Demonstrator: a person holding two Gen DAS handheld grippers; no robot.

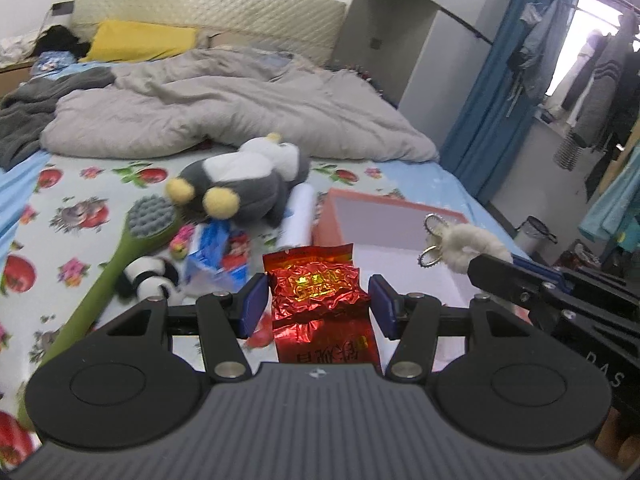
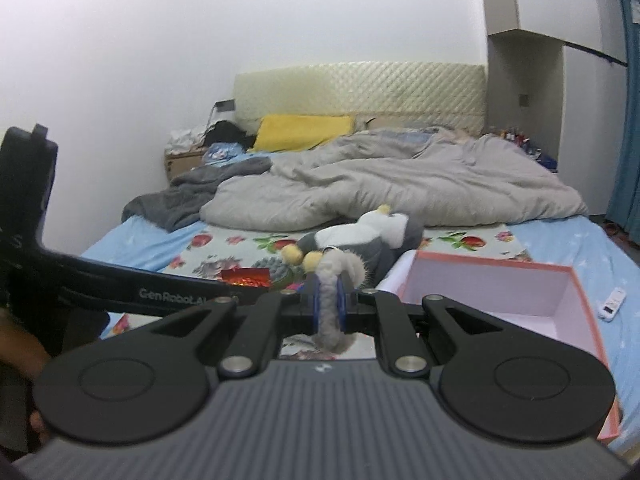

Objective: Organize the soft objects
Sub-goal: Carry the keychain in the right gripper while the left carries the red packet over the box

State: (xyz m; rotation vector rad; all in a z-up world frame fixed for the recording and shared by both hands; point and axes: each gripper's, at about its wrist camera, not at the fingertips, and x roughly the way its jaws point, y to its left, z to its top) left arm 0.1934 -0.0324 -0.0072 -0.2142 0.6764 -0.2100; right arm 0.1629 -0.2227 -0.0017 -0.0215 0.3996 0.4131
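Note:
My left gripper (image 1: 318,304) is shut on a crinkled red foil packet (image 1: 320,288), held above the bed sheet beside the open pink box (image 1: 400,216). The packet's top also shows in the right wrist view (image 2: 244,278). My right gripper (image 2: 329,304) is shut on a fluffy white keychain (image 2: 332,280). In the left wrist view its fur (image 1: 476,244) and metal rings (image 1: 434,240) hang over the box. A grey plush penguin (image 1: 240,176) with yellow feet lies on the sheet beyond the box (image 2: 500,280).
A green long-handled brush (image 1: 120,248), a small panda toy (image 1: 148,276), a blue packet (image 1: 212,252) and a white roll (image 1: 298,216) lie left of the box. A crumpled grey duvet (image 1: 240,108) covers the far bed. A white remote (image 2: 612,304) lies right of the box.

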